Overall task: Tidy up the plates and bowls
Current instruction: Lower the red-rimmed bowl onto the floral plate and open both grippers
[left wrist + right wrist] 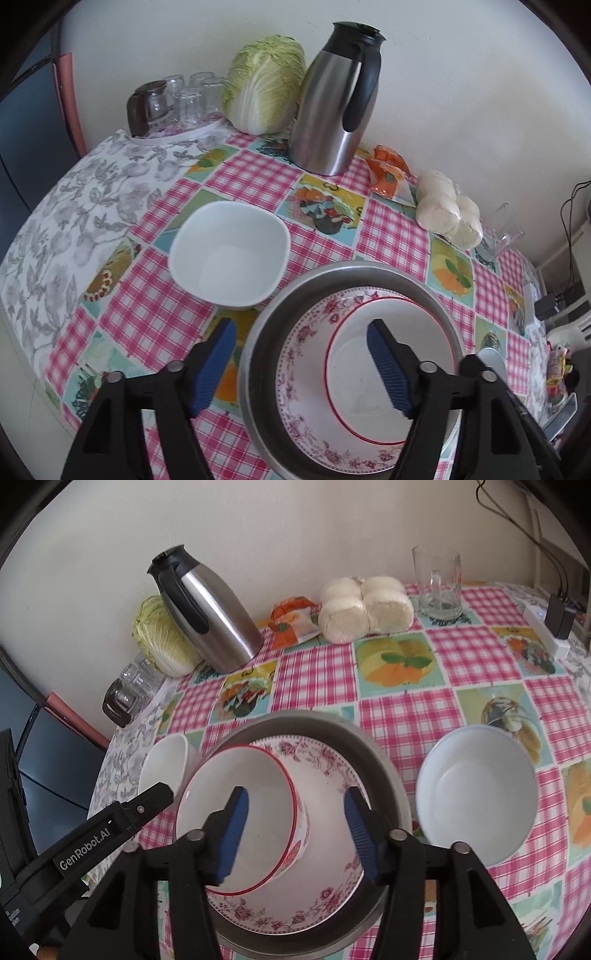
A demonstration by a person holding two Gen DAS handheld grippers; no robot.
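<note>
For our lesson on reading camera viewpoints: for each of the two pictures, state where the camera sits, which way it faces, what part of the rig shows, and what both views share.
Left wrist view: sits on the left gripper, angled down at the table; open blue-padded jaws above the metal pan, white square bowl beyond.
Right wrist view: sits on the right gripper, angled down; open jaws over the red-rimmed bowl; the left gripper's black body shows lower left.
Shared: pan, floral plate, red-rimmed bowl, thermos, cabbage.

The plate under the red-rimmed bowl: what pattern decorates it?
The plate is white with pink-red flowers around its rim, clearest in the right wrist view.
</note>
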